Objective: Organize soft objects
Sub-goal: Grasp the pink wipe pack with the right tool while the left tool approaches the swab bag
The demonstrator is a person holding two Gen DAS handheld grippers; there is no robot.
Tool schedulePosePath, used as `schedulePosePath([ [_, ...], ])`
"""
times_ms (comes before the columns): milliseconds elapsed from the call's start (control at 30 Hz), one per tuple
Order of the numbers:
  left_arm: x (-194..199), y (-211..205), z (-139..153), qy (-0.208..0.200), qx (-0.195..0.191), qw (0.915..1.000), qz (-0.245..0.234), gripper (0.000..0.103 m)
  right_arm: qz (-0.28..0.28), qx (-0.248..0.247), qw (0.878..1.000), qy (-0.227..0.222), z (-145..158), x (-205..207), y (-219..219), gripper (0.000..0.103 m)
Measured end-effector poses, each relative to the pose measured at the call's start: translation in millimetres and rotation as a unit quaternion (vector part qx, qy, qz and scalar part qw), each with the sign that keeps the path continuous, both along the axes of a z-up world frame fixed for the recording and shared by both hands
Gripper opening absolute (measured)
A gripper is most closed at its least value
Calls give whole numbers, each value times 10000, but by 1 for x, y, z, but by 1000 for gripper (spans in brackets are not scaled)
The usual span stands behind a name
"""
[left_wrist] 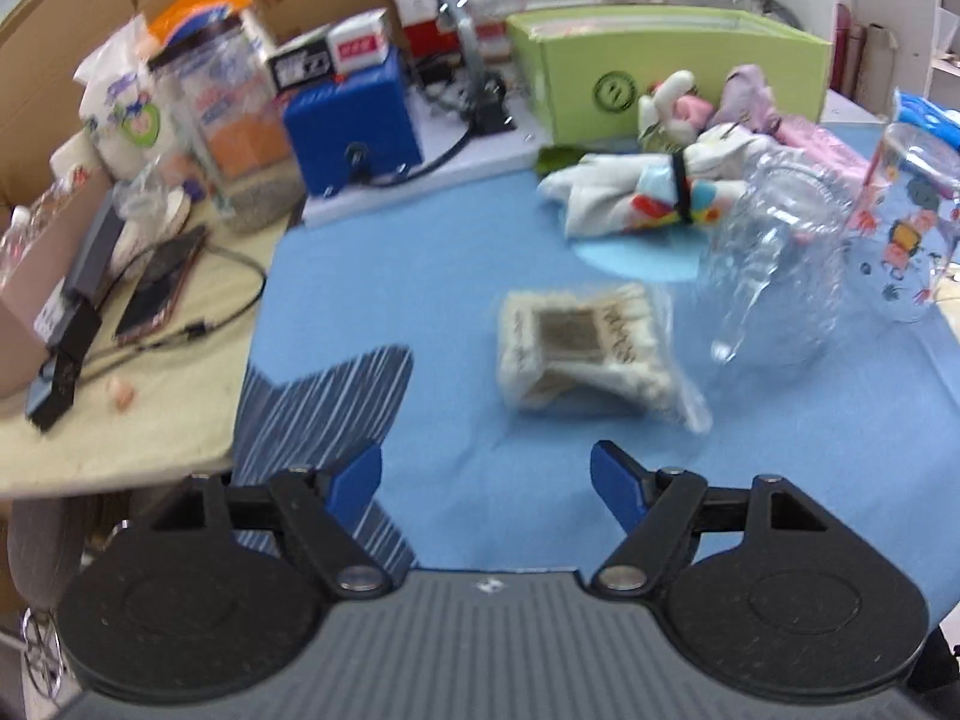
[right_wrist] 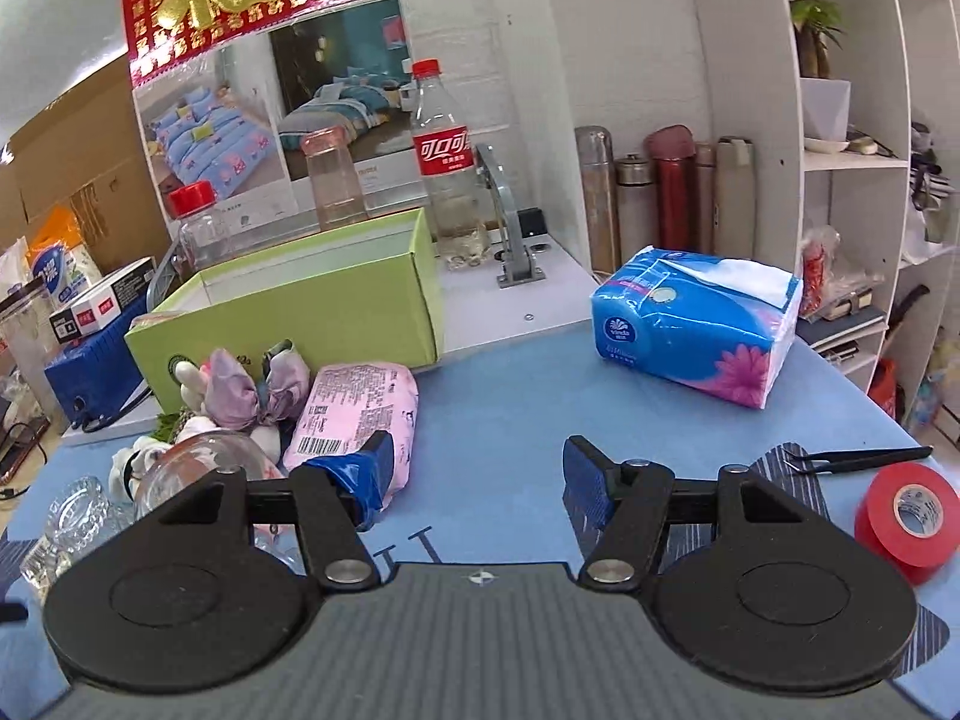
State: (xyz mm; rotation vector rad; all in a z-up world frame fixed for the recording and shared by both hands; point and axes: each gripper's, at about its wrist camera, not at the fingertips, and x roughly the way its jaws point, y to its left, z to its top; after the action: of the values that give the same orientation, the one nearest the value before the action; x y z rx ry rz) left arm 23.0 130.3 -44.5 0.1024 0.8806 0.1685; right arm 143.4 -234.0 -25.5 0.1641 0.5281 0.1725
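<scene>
My left gripper is open and empty above the blue mat, just short of a cream cloth in a clear bag. Farther back lie a white patterned fabric bundle, a plush toy and a purple bow in front of the green box. My right gripper is open and empty. Its left finger is close to a pink soft pack. The blue tissue pack sits ahead to the right. The purple bow and the green box are at the left.
Clear glass jars and a printed cup stand right of the cloth. A blue case, phone and cables crowd the left. Red tape and black tweezers lie at the right. Bottles stand behind the box.
</scene>
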Motion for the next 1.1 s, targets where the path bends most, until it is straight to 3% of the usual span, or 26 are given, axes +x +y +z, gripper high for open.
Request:
schedulePosePath([
  [233, 41, 32, -9, -206, -500, 9953, 807, 76, 186, 89, 9998, 39, -3, 2, 8, 48],
  [500, 119, 68, 2, -342, -657, 9889, 1287, 76, -38, 184, 9997, 132, -5, 6, -4, 48],
  [600, 105, 63, 20, -584, -1061, 9874, 1017, 76, -69, 152, 9998, 53, -2, 3, -8, 49],
  [733, 101, 36, 21, -217, -1572, 9870, 246, 76, -153, 335, 9993, 54, -4, 9, -14, 49],
  [967, 126, 13, -2, 273, -1149, 9920, 434, 77, 233, 305, 9993, 1, 6, 25, 0, 49],
  [1100, 110, 26, -6, 167, -1009, 9928, 619, 78, 437, 52, 9990, -41, 14, 36, 5, 49],
])
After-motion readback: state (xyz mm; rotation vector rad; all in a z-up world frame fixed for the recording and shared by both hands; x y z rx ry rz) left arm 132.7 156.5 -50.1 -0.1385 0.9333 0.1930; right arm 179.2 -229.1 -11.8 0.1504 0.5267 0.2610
